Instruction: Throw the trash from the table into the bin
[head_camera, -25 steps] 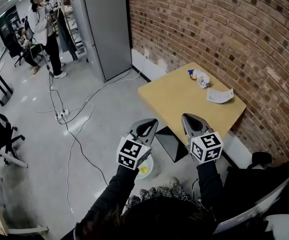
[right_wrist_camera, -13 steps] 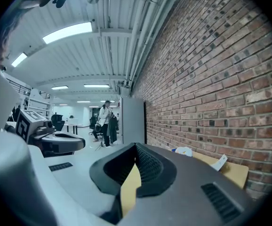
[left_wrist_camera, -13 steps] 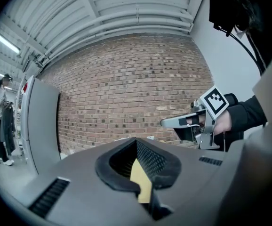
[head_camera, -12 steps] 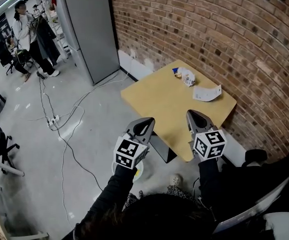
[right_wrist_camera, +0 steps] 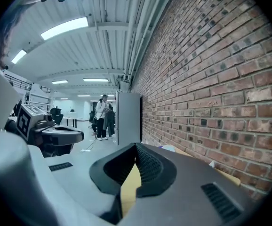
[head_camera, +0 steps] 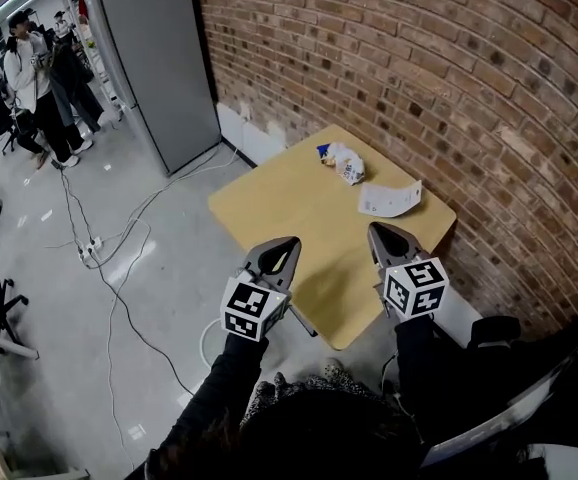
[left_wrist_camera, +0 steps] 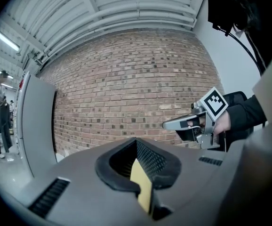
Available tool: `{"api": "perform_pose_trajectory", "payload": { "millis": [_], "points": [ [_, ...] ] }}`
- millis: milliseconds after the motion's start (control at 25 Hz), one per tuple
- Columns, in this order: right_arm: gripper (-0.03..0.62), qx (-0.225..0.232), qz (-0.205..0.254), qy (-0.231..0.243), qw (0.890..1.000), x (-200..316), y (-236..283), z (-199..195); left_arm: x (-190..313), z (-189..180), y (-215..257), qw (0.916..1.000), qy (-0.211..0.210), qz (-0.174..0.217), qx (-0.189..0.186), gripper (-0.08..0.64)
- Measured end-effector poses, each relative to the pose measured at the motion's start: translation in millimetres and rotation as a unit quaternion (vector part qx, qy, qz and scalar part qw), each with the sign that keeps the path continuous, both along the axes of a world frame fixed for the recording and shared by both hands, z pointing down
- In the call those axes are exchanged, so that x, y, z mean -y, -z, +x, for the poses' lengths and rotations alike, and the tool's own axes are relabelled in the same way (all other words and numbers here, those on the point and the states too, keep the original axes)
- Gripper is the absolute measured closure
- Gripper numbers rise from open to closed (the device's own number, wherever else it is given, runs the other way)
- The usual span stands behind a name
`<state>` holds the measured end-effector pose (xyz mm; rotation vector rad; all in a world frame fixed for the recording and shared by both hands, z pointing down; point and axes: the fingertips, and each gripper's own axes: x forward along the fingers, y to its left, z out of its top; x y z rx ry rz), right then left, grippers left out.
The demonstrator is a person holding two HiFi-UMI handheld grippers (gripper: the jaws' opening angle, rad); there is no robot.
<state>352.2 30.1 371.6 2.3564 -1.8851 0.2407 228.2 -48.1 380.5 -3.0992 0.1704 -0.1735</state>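
**Head view: trash lies ahead of two empty grippers, nearer the right one**

We see both pieces of trash on the far half of the square, light wooden table [head_camera: 279, 208], close to the red brick wall [head_camera: 449, 78]. The crumpled white-and-blue wrapper [head_camera: 341, 162] sits near the far corner. The flat white paper slip [head_camera: 389, 200] lies just this side of it, toward the wall edge, and the two are apart.

The left gripper [head_camera: 288, 241] and right gripper [head_camera: 374, 229] hover over the near edge and point toward the trash. Each has its jaws pressed together with nothing between them.

The slip is ahead of the right gripper and closer to it than to the left. Its long axis runs across our line of approach, so we judge the right hand better placed for a first pick.

The tabletop is otherwise bare. To the left are a grey floor with loose cables [head_camera: 119, 268], a tall grey metal cabinet [head_camera: 159, 58] and people standing far off. We cannot make out a bin.
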Motion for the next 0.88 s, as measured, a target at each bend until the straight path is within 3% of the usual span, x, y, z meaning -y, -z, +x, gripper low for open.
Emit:
{"api": "perform_pose_trajectory", "payload": {
  "millis": [400,880],
  "points": [
    [0.580,-0.002,0.000,-0.014,1.000,-7,-2,86,-3,78,9,0.9999,0.002,0.001,-0.010,0.555],
    [0.580,0.007,0.004,-0.020,1.000,-21,-11,149,-21,157,2,0.9999,-0.010,-0.003,-0.004,0.555]
  ]
}}
